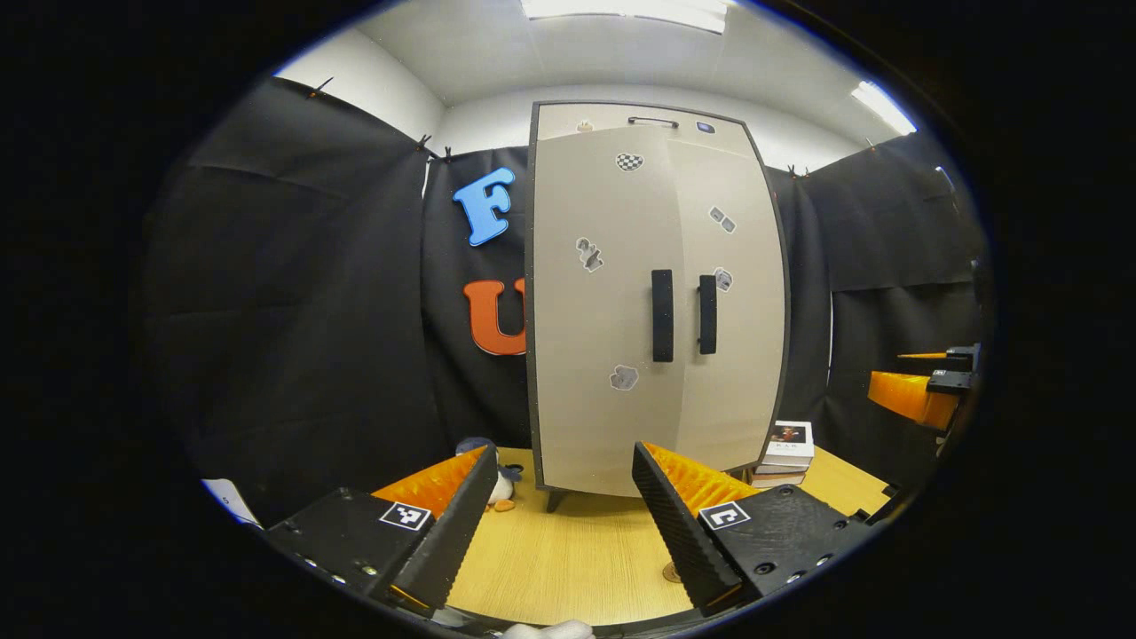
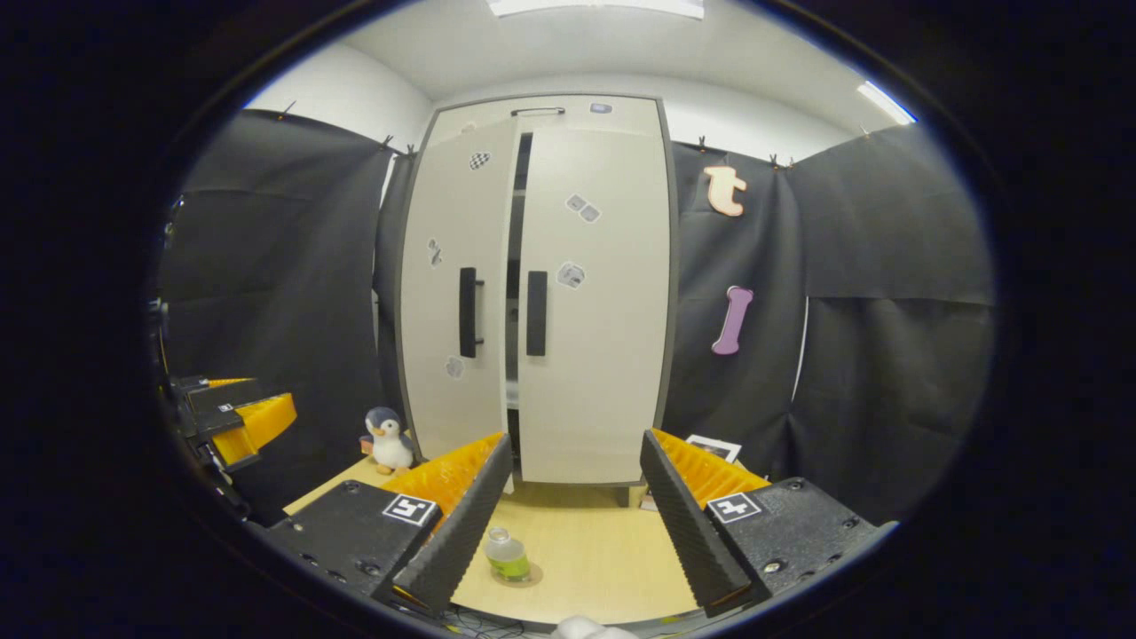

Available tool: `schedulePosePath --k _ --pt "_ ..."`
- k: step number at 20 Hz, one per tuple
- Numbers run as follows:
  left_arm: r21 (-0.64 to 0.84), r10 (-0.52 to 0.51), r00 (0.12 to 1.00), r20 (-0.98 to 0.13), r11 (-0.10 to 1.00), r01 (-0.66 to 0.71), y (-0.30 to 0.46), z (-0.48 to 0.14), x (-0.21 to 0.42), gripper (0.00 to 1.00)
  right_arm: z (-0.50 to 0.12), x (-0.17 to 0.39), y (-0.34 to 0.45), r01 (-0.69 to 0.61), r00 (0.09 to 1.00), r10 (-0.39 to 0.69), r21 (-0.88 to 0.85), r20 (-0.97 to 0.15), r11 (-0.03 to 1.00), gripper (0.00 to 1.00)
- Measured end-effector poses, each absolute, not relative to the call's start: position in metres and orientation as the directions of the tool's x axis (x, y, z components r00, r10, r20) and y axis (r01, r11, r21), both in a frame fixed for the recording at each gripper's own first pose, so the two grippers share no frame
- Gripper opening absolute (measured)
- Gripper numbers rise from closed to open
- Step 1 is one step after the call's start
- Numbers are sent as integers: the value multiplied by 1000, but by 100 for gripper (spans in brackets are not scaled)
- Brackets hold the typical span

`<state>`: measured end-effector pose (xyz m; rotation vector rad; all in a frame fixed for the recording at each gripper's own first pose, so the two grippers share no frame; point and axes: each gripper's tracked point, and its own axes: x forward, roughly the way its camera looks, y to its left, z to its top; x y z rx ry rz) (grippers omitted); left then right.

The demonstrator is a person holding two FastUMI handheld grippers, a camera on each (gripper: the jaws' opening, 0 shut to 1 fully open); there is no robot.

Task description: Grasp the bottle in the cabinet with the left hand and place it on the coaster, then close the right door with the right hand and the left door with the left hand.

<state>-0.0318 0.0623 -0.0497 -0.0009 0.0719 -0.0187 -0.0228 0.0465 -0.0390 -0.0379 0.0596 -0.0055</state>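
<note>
A small bottle [image 2: 508, 555] with a white cap and green contents stands upright on a round brown coaster [image 2: 524, 577] on the wooden table, in the right gripper view just inside my right gripper's left finger. My right gripper [image 2: 576, 439] is open and holds nothing. The beige cabinet [image 2: 541, 293] stands behind; its right door [image 2: 599, 355] looks flush, while its left door [image 2: 444, 293] stands slightly ajar with a dark gap between them. My left gripper [image 1: 564, 453] is open and empty, facing the cabinet [image 1: 657, 302] from a short distance. A brown coaster edge [image 1: 671, 572] peeks beside its right finger.
A penguin toy [image 2: 388, 439] sits left of the cabinet's foot. Stacked books [image 1: 785, 453] lie to its right on the table [image 1: 568, 550]. The other gripper [image 1: 923, 390] hovers at the right edge of the left gripper view. Black cloth walls enclose the booth.
</note>
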Motion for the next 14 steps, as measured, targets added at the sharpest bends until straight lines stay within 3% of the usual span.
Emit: schedulePosePath --k 7,8,12,13,14 --pt "-3 -22 997 -75 1000 22 64 -50 -34 94 -39 -24 51 -8 998 5 -55 -64 998 96" --pt "-2 -21 997 -76 1000 21 64 -49 -34 97 -39 -24 52 -9 998 6 -55 -62 998 96" --pt "3 -21 997 -70 1000 21 64 -48 -35 94 -40 -26 53 -10 998 6 -59 -61 998 94" --pt "4 -20 997 -69 1000 20 64 -48 -35 97 -39 -27 52 -9 998 5 -59 -59 998 94" --pt "4 -19 998 -68 1000 19 64 -48 -36 94 -40 -28 51 -7 998 4 -58 -57 998 96"
